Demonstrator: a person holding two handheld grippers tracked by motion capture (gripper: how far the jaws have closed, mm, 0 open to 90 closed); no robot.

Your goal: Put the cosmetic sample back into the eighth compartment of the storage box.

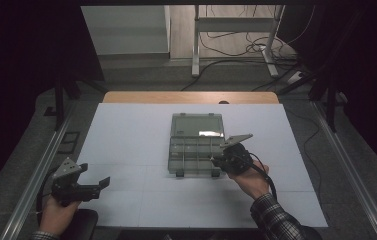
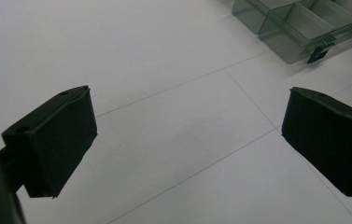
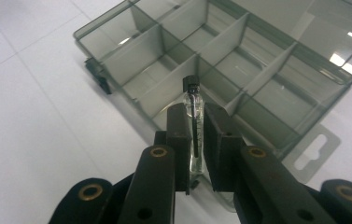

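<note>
Right gripper is clamping a small clear vial between its jaws, black cap pointing away from the hand. Vial is hanging over the near edge of the open organizer box, just above a front compartment. Compartments in the box are looking bare; lid is lying flat behind. In the high view the right gripper is sitting at the box's near right corner. Left gripper is hovering with jaws spread wide over white table, well apart from the box, holding nothing.
</note>
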